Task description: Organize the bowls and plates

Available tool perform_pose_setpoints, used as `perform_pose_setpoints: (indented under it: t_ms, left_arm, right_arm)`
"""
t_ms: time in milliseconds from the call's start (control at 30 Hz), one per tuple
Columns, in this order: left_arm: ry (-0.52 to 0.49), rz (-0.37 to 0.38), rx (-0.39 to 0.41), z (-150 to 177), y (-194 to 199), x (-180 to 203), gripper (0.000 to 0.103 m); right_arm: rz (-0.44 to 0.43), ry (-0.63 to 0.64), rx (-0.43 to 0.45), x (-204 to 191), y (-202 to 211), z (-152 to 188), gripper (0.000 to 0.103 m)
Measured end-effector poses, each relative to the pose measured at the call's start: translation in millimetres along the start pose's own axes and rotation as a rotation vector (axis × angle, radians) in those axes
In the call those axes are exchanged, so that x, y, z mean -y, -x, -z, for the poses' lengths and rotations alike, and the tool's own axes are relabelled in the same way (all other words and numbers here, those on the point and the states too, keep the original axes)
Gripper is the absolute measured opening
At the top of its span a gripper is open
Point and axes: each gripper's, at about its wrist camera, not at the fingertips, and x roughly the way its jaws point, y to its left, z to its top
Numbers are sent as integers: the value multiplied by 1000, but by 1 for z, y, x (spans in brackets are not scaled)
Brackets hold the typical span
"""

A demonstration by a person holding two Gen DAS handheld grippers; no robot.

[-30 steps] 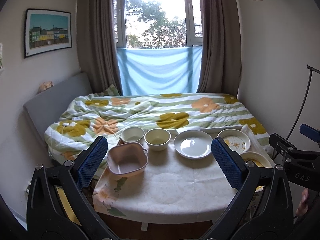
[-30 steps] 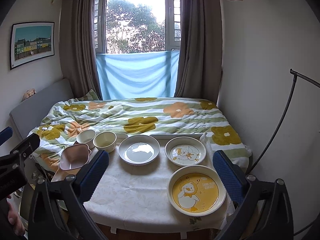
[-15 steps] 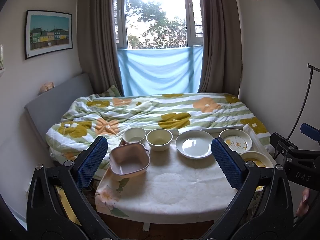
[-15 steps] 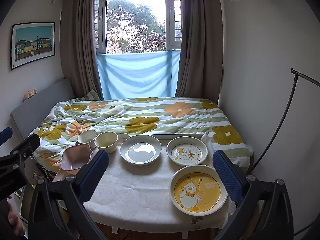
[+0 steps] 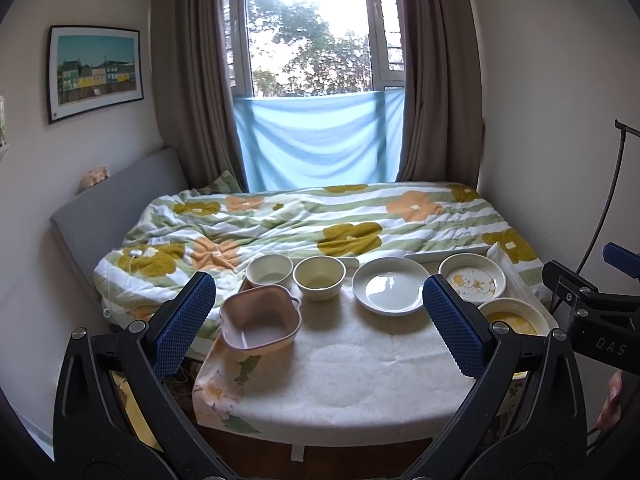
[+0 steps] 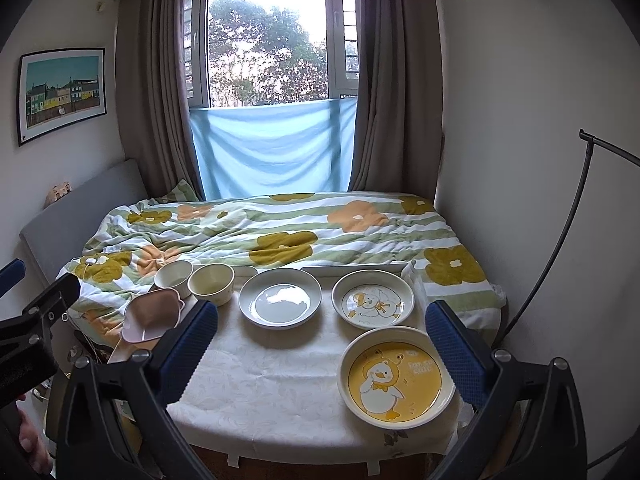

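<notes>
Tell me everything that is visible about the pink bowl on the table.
The pink bowl is squarish with rounded corners and a small lug handle on its far right corner. It looks like matte plastic or glazed ceramic, pale pink, and empty. It stands upright at the table's left edge, on the white cloth, its near left side seeming to overhang. Two cream bowls stand just behind it; whether they touch it is unclear. Neither gripper touches it.

near tablecloth (image 6: 280, 380) bare, bowls (image 6: 211, 282) and plates (image 6: 280, 298) crowd far edge

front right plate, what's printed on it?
A white cartoon duck on a yellow centre, cream rim: the front right plate shows best in the right wrist view.
</notes>
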Motion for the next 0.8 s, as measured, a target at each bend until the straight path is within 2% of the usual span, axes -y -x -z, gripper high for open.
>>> perform_pose_setpoints:
  t_ms: [800]
  left_arm:
    - [0,-7,7,1,1,-1,103]
  right_arm:
    - [-13,26,14,-6,2,-1,103]
